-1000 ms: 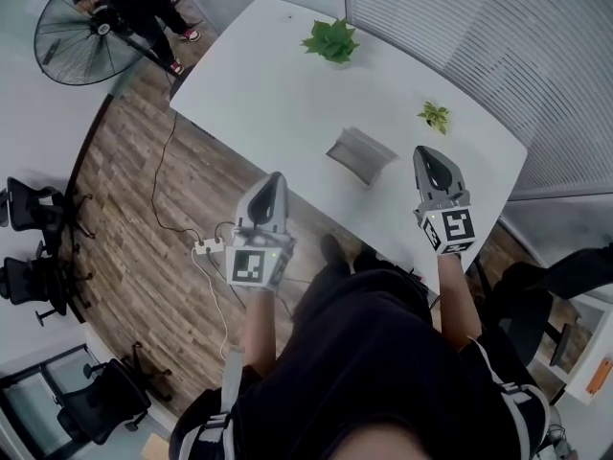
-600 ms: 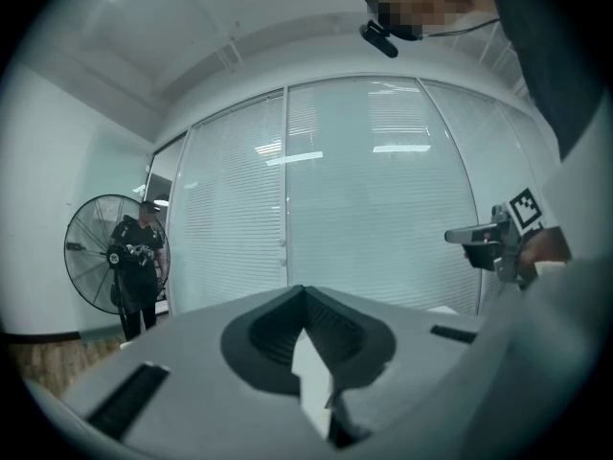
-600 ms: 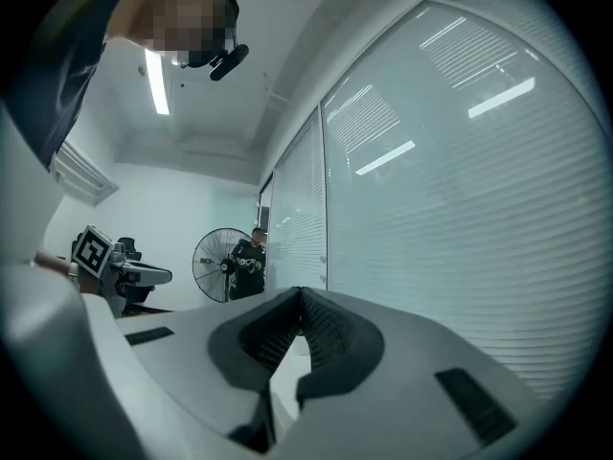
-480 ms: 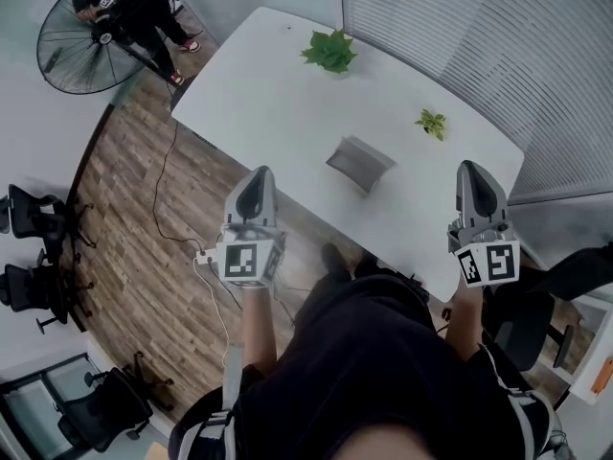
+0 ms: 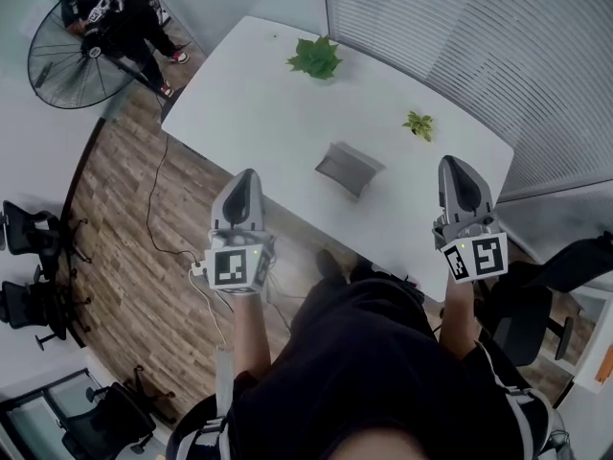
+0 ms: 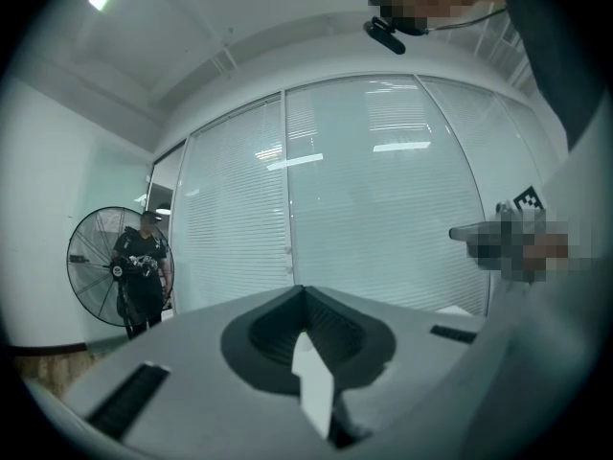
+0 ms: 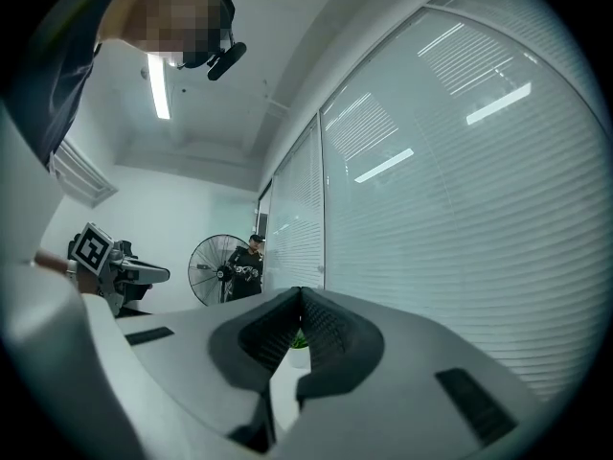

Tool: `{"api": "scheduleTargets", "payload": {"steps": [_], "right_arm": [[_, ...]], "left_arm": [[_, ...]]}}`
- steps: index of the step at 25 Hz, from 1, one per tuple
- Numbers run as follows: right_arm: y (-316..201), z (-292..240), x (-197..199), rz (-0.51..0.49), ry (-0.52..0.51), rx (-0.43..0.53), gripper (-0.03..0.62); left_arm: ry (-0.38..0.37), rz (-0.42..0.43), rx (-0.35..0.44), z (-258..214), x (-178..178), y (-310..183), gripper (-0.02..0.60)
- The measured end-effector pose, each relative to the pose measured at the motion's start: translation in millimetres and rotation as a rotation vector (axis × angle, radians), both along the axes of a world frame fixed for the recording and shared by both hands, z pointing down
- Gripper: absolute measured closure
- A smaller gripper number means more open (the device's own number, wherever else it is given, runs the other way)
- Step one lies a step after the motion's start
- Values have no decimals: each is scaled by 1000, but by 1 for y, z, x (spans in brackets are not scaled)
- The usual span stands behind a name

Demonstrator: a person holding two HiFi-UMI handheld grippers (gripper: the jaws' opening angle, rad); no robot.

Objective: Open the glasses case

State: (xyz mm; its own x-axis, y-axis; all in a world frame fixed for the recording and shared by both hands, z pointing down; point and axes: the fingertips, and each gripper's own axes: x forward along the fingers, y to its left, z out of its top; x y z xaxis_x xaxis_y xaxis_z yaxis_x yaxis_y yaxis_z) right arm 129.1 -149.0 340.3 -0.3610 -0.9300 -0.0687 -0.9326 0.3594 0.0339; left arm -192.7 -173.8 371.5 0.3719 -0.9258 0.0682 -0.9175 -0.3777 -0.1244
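Note:
A grey glasses case [image 5: 349, 169] lies on the white table [image 5: 259, 94] near its front edge; its lid's position is too small to make out. Both grippers hang level above the table edge, clear of the case. My left gripper [image 5: 245, 177] is to the left of it, over the wooden floor, its jaws meeting at the tips [image 6: 305, 290] with nothing between them. On the right, beside the table's right corner, my right gripper [image 5: 452, 165] is shut and empty too [image 7: 300, 291]. Neither gripper view shows the case.
Two small green plants [image 5: 314, 57] [image 5: 418, 124] stand on the table's far side. Slatted window blinds [image 5: 460, 36] run behind it. A standing fan [image 5: 69, 54] with a person [image 5: 113, 10] is at far left. Office chairs [image 5: 27, 226] and a power strip [image 5: 198, 269] are on the floor.
My right gripper has risen and drifted right, away from the case. The left gripper has lifted a little and stayed left of the table edge. Both stayed shut.

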Motion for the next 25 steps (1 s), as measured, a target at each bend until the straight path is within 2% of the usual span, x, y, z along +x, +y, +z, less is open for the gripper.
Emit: {"api": "scheduleTargets", "payload": {"steps": [3,11,20,25], "right_arm": [[0,2,6,9,-1,-6,579],[-2,8,6,14,5,-21,579],[0,2,2,6,18,-7,579],[6,-3,6,15,11,2,579]], "left_arm": [[22,-11,14,-5,2,-4,581],[25,-9,14,-7,5,-3,581],[32,-24,53,-15,4,-2,581],[30,-10,42,-14,8,-1,581]]}}
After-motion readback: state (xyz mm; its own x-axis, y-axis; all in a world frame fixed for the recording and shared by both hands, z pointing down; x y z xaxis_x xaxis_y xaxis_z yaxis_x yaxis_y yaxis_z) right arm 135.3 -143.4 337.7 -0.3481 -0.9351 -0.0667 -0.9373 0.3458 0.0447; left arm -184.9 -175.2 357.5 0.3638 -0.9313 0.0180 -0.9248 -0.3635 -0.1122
